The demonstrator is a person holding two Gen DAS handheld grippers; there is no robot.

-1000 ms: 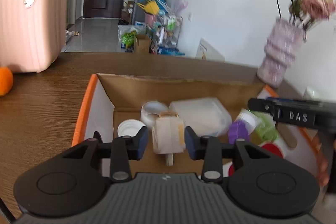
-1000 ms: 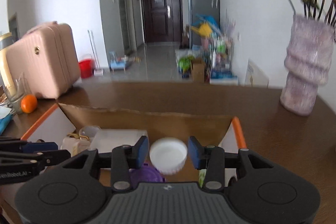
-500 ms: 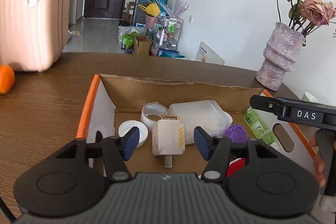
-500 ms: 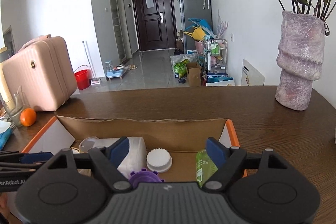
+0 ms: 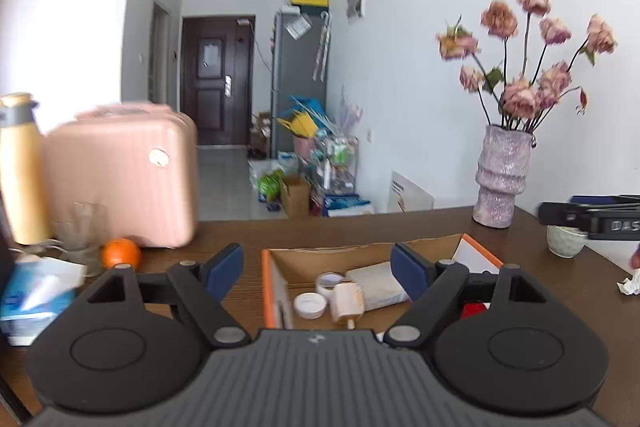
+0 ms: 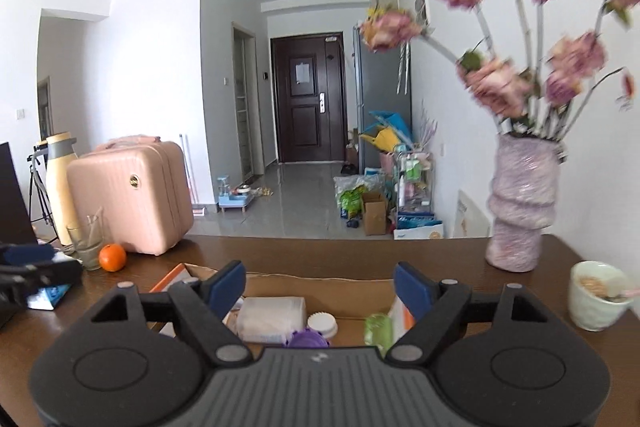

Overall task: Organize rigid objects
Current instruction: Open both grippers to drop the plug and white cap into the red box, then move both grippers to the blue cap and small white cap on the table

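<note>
Two grippers hang spread and empty above our cardboard box (image 5: 280, 279) on the brown counter (image 5: 360, 231).

We see the left gripper (image 5: 318, 269) with its blue pads wide apart over a white jar lid (image 5: 309, 305), a tape roll (image 5: 329, 281), a beige tag-like piece (image 5: 347, 303) and a frosted plastic container (image 5: 378, 285). The right gripper (image 6: 320, 287) is just as wide, over the same container (image 6: 271, 319), a ribbed white cap (image 6: 322, 324), a purple lid (image 6: 307, 339) and a green bottle (image 6: 378, 330). Nearby stand an orange (image 6: 112, 257) and a flower vase (image 6: 520, 211).
</note>
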